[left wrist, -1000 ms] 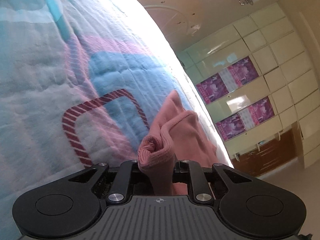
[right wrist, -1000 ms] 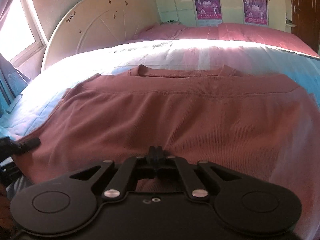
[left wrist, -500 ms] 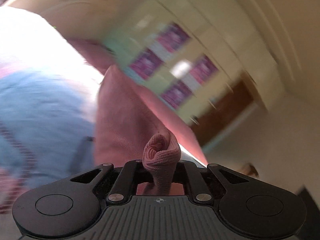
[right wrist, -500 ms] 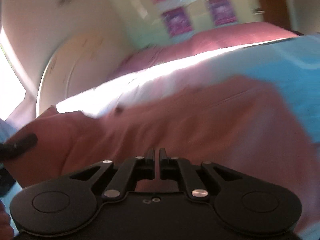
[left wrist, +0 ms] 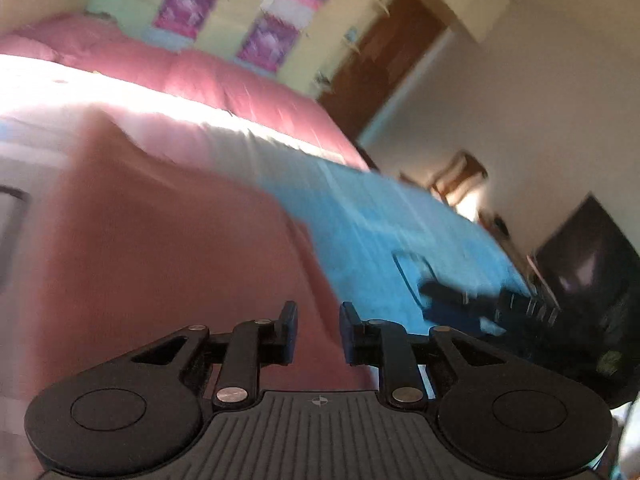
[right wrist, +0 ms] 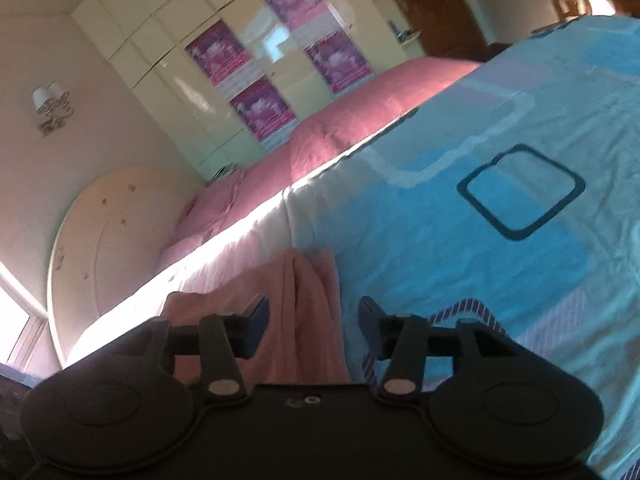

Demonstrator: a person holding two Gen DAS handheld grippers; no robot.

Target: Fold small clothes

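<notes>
Left wrist view: left gripper (left wrist: 318, 334) with jaws narrowly parted and holding nothing, over a pink garment (left wrist: 160, 260) lying on the blue patterned bedspread (left wrist: 400, 232); the picture is blurred, so creases cannot be read. Right wrist view: right gripper (right wrist: 312, 330) spread wide and empty, a bunched ridge of the garment (right wrist: 304, 320) between its fingers, untouched, near the bedspread's (right wrist: 480, 240) pale edge. Step judged: a fold just laid and let go; next calls for choosing a fresh edge to pinch. Containers: none in view.
</notes>
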